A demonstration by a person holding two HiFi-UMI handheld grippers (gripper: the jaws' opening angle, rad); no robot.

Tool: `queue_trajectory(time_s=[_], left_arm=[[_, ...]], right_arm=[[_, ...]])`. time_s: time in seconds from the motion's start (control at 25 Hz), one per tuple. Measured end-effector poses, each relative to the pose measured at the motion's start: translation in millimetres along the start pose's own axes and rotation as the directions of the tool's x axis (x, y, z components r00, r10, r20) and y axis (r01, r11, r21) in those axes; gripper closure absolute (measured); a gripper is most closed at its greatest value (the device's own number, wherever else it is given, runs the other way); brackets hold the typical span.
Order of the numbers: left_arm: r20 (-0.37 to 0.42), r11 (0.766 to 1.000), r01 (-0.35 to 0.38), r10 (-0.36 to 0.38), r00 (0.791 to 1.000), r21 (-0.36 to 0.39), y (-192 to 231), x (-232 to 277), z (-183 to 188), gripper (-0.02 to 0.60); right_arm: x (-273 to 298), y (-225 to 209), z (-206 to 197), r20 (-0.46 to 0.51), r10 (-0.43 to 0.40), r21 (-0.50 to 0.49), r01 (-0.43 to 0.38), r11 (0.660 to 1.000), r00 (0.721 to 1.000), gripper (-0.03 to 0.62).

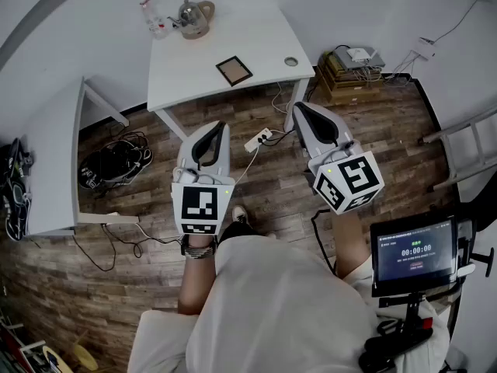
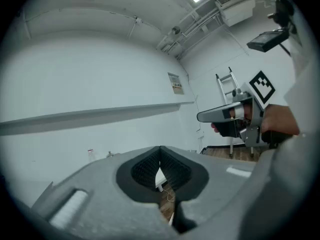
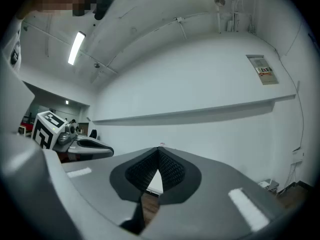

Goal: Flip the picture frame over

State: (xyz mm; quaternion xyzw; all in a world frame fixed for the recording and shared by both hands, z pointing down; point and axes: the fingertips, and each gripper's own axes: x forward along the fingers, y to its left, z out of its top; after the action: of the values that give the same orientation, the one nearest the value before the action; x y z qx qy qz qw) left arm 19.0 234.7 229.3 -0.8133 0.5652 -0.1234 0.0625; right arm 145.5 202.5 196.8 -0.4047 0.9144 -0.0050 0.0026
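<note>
The frame [image 1: 234, 70] lies flat on the table [image 1: 256, 29], near its front edge and well apart from the kettle [image 1: 194, 18] at the table's far edge. Both tools are short of the table, over the floor in front of it. The left gripper [image 1: 220, 128] has its jaws pressed together on nothing, and so does the right gripper [image 1: 297, 108]; each gripper view shows the ribbed pads meeting at the tip with only the wall behind. The frame looks small, thin and stiff, so it is probably light, and if it is glazed it would be fragile. Lying flat, it offers little to pinch, and it may skid on the smooth table. The best hold is likely one dark border, perhaps the one nearest the table's front edge.
</note>
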Motion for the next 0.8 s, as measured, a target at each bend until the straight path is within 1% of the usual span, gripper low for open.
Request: queue_trajectory(time_s=[0.24, 0.4, 0.48, 0.56, 0.68, 0.8], left_arm=[[0.001, 1.000, -0.009, 0.009, 1.000, -0.002, 2.0, -0.1, -5.0, 0.578], [-0.005, 1.000, -0.005, 0.005, 1.000, -0.005, 0.3, 3.8, -9.9, 0.577], [-0.012, 1.000, 0.013, -0.013, 1.000, -0.008, -0.3, 16.1, -15.4, 0.577], [-0.027, 0.999, 0.040, -0.040, 0.999, -0.010, 12.4, 48.9, -26.5, 0.577], [-0.061, 0.997, 0.076, -0.076, 0.995, -0.009, 50.7, 112.4, -47.3, 0.577], [-0.077, 0.995, 0.102, -0.102, 0.992, -0.006, 79.0, 150.7, -55.4, 0.577]], right_arm=[[-3.0, 0.8, -0.1, 0.019, -0.009, -0.002, 0.009, 1.000, 1.000, 0.592], [-9.1, -4.3, -8.4, -0.002, -0.028, 0.010, 0.028, 1.000, 1.000, 0.592], [-5.1, -10.0, -15.7, -0.016, -0.037, 0.023, 0.037, 0.999, 0.999, 0.592], [23.9, -24.3, -27.8, -0.040, -0.041, 0.036, 0.042, 0.998, 0.998, 0.592], [92.7, -50.6, -44.6, -0.074, -0.041, 0.047, 0.044, 0.998, 0.996, 0.592], [138.2, -65.6, -48.2, -0.088, -0.049, 0.051, 0.053, 0.997, 0.995, 0.592]])
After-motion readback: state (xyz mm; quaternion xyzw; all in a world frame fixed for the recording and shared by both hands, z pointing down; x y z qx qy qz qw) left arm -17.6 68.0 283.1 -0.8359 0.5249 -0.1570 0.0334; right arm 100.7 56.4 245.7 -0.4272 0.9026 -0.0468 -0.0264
